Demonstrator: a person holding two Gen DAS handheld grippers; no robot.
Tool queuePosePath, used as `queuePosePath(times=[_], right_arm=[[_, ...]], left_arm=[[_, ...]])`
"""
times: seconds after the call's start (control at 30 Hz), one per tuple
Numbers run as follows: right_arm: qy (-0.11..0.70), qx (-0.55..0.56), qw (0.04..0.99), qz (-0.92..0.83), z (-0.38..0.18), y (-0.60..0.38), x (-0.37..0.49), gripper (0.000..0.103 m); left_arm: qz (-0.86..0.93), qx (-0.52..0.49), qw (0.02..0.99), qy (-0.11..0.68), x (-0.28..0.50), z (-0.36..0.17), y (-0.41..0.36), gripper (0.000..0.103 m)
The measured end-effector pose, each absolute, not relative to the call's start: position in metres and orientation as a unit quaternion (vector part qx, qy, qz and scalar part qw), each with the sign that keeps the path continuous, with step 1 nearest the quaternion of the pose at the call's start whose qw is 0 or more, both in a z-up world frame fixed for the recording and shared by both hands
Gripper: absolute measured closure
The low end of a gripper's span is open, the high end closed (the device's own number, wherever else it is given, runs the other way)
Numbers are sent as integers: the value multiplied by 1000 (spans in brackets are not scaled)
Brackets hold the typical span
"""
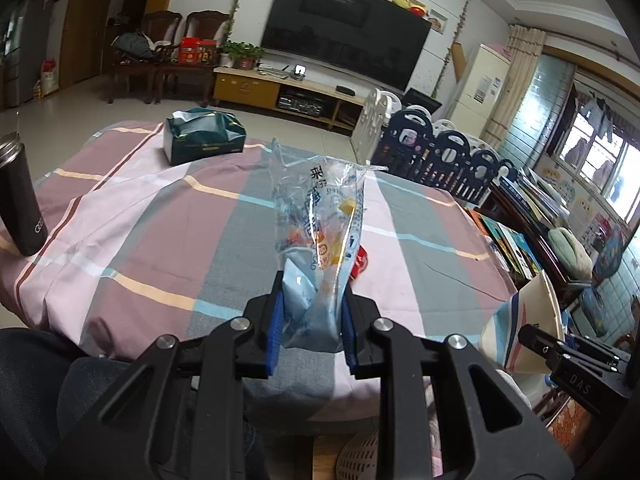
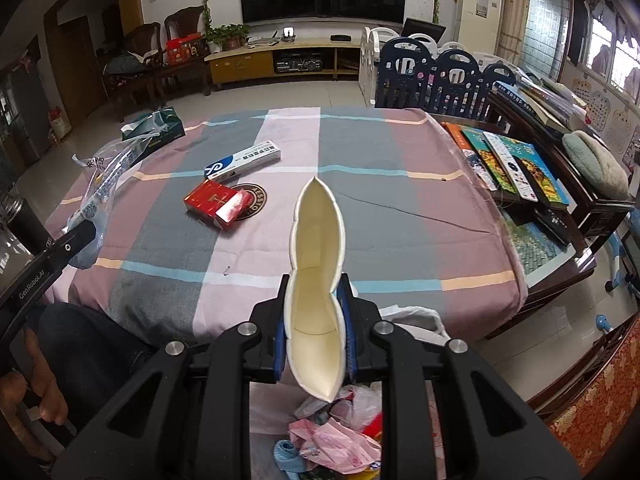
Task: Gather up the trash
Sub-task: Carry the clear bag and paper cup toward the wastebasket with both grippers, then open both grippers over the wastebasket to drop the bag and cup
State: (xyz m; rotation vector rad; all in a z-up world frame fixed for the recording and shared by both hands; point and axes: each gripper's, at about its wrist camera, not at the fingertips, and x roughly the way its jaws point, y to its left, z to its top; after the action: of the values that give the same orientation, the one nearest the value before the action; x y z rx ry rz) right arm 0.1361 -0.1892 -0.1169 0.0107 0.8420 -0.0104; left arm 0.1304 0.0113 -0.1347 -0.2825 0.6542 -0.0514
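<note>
The left gripper (image 1: 312,292) was clamped on a clear plastic wrapper (image 1: 320,216) above the bench (image 1: 160,240); the right gripper (image 2: 314,312) squeezed a flattened paper cup (image 2: 318,264).

Right claw (image 2: 314,320) squeezes a flattened paper cup (image 2: 318,280) above what looks like bagged trash (image 2: 340,432).

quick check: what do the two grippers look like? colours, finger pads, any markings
Both are matte black plastic linkages with silver pivot bolts and blue ribbed finger pads. The left gripper reads "GenRobot.AI" in the right wrist view; the right gripper shows "DAS". No cables visible.
</note>
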Motion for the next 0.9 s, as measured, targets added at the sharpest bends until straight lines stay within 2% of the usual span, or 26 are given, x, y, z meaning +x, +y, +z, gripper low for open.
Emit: queuePosePath(times=[0.23,0.43,0.5,0.57,0.63,0.7,0.9], right_arm=[[426,0,904,-31,-121,-228,102,80],[504,40,862,-33,-172,-253,76,79],[537,76,839,-31,-192,-259,72,73],[555,111,824,-23,-205,-265,70,59],[545,135,827,-32,-202,-272,66,38],[519,149,840,-51,-190,-283,62,34],[449,206,862,-112,-155,-331,52,32]], left_arm=[[-62,-108,931,342,120,-138,-18,78],[-147,-84,917,360,112,-141,-57,78],[-173,-70,913,362,108,-142,-70,77],[-199,-61,907,367,104,-143,-84,77],[-218,-42,902,371,99,-145,-97,77],[-235,-27,897,373,95,-147,-108,77],[-283,10,881,379,79,-150,-133,76]])
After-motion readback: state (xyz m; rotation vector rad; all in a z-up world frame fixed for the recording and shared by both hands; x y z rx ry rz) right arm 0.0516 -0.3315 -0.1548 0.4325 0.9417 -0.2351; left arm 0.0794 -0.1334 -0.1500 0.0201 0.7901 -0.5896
